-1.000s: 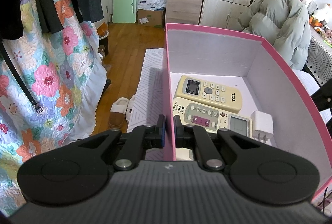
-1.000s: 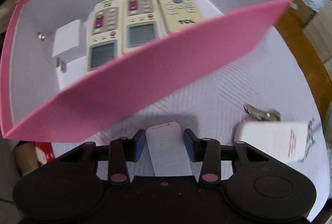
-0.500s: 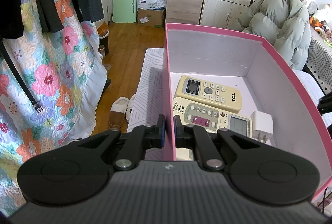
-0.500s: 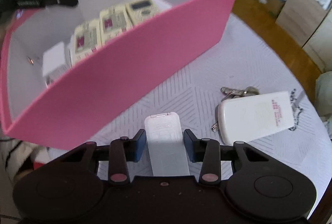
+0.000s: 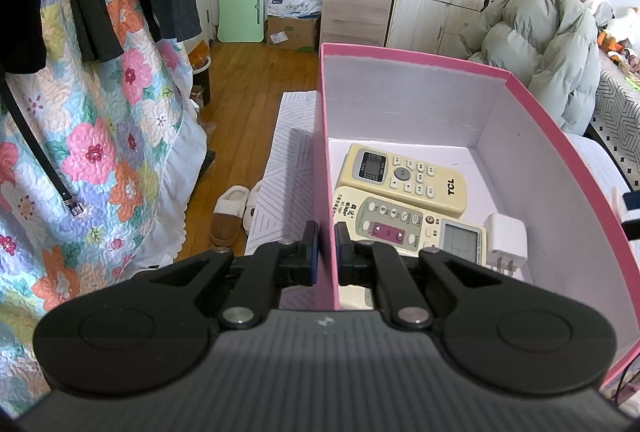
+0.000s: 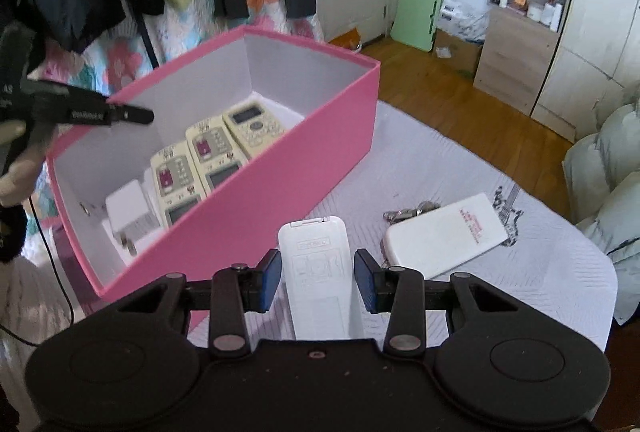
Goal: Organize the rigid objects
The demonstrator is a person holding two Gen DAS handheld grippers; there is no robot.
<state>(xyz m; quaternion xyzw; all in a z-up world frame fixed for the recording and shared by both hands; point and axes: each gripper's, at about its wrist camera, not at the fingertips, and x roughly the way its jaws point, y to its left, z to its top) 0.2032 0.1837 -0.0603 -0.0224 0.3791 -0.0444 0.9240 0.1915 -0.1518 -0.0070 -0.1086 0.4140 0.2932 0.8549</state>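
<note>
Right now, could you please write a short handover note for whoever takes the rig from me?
Left gripper: shut on the near wall of the pink box, steadying it.
Right gripper: fingers on either side of a white remote, back side up, with a small gap each side; I cannot tell if it is gripped.
Done: three beige remotes lie side by side in the box, with a white charger beside them.
Left: the white remote goes into the box, then the white flat case and the keys behind it, both on the white table cover.
</note>
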